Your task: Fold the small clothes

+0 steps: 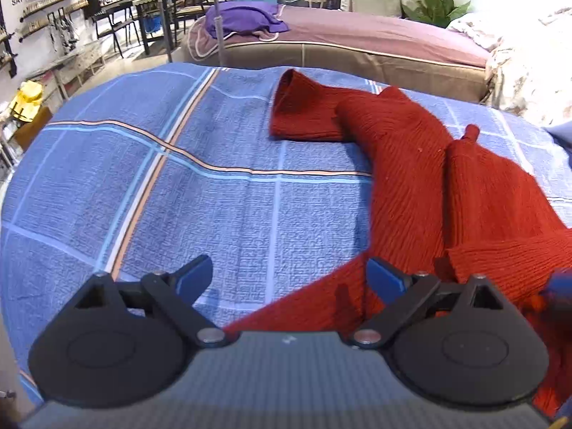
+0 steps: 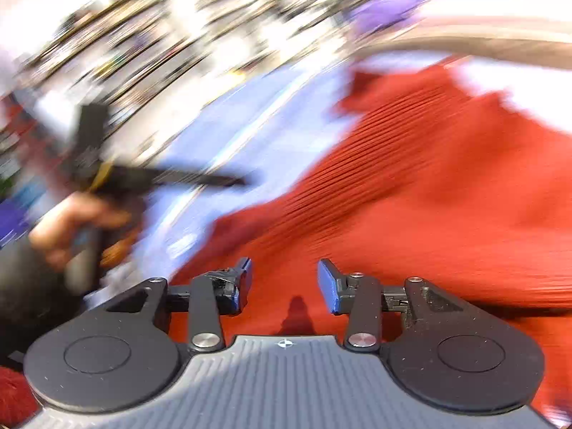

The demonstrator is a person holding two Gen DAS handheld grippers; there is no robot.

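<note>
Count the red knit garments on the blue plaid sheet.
1: a red ribbed sweater on the right side of the blue plaid sheet, one sleeve stretching away, its hem near the open left gripper. More could lie outside the frame.

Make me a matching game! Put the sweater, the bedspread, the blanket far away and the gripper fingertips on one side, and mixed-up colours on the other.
Things:
1. sweater
2. bedspread
3. blanket on the far bed
4. left gripper fingertips

Colours:
A. purple
B. dark blue pads
C. red
D. blue with plaid stripes

Pairs: 1-C, 2-D, 3-A, 4-B
</note>
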